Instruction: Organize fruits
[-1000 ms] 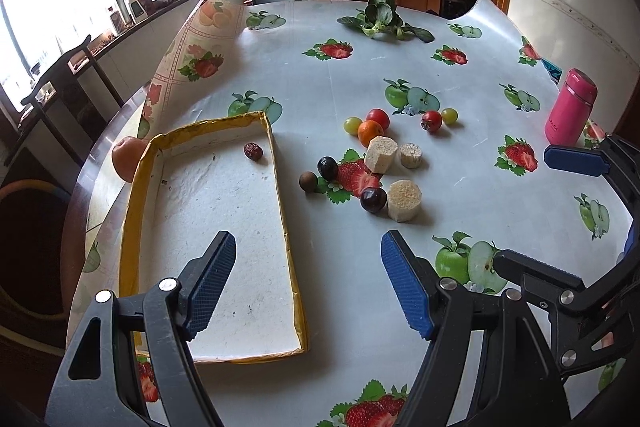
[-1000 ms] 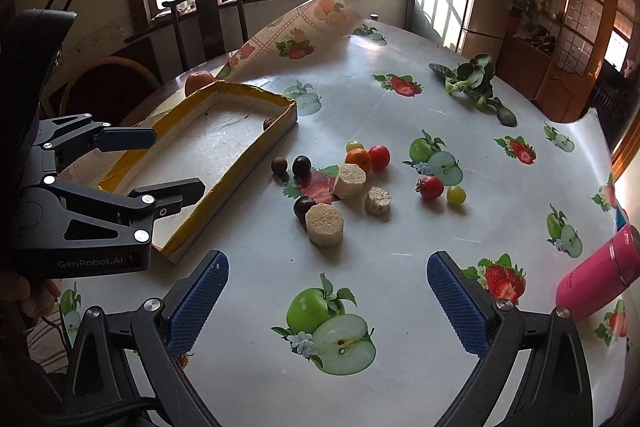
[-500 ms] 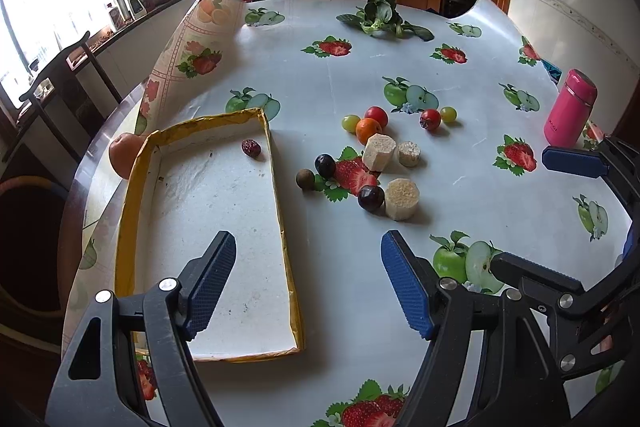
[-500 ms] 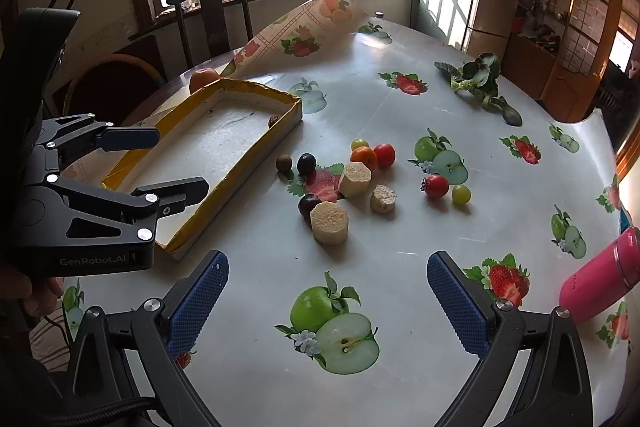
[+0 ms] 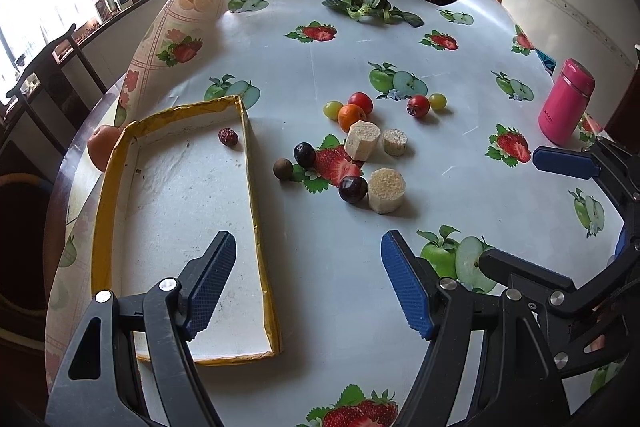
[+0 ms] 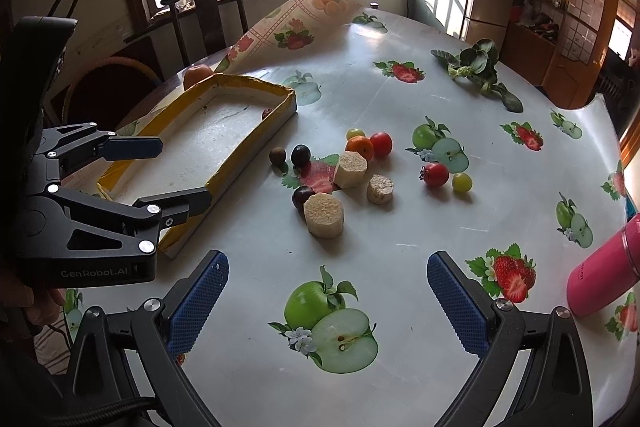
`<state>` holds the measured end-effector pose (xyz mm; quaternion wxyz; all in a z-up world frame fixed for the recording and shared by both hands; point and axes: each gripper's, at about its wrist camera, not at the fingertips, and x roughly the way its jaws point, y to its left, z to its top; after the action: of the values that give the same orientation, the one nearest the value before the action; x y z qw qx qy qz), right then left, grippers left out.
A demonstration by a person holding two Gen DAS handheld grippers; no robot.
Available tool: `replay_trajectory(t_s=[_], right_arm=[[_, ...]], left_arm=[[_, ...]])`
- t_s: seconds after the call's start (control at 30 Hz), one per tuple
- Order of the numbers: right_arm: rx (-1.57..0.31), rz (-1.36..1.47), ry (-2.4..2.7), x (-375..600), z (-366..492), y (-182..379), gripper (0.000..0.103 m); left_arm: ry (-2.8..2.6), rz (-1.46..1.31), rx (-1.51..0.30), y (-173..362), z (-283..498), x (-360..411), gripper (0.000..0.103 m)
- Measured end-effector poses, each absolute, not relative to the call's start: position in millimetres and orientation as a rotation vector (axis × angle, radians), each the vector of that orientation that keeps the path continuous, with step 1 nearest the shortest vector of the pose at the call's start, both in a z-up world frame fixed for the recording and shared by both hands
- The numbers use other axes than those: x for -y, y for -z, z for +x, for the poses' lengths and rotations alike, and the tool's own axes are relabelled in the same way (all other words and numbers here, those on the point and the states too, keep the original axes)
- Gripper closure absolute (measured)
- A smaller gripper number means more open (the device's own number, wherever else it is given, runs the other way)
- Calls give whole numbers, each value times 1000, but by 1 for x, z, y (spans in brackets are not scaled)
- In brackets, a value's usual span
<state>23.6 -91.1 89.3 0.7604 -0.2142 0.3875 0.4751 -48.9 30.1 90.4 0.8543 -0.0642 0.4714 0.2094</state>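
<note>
A yellow-edged white tray [image 5: 116, 187] [image 6: 240, 155] lies at the table's left with one dark red date [image 5: 228, 137] at its far end. Loose fruit sits mid-table: a brown fruit [image 5: 283, 169] [image 6: 277, 155], two dark plums [image 5: 305, 154] [image 5: 353, 189], an orange [image 5: 351, 117] [image 6: 359, 147], two red tomatoes [image 5: 418, 105] [image 6: 436, 174], green grapes [image 5: 437, 101], and three pale cut stalk pieces [image 5: 386, 190] [image 6: 324, 215]. My left gripper [image 5: 306, 285] is open and empty over the tray's near corner. My right gripper [image 6: 328, 303] is open and empty, short of the fruit.
A pink bottle [image 5: 565, 101] [image 6: 604, 275] stands at the right. A leafy green vegetable [image 5: 370, 3] lies at the far side. An apple-like fruit [image 5: 102, 147] sits outside the tray's left edge. The tablecloth curls up at the far left [image 5: 180, 27].
Both grippers have drawn slightly closer to the fruit and tray. Both stay open and empty. No fruit has moved.
</note>
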Motion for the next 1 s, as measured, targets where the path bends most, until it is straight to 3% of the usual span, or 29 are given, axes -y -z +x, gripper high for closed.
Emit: replay_trajectory(t_s=[0.4, 0.9, 1.0], right_arm=[[-950, -381, -943, 101, 75, -57, 5], [-1040, -173, -760, 92, 190, -24, 37], [-1060, -151, -726, 84, 211, -13, 44]], left_arm=[[-342, -247, -1041, -61, -8, -28, 28], [-351, -289, -1118, -13, 45, -34, 28], [-346, -297, -1126, -8, 49, -38, 38]])
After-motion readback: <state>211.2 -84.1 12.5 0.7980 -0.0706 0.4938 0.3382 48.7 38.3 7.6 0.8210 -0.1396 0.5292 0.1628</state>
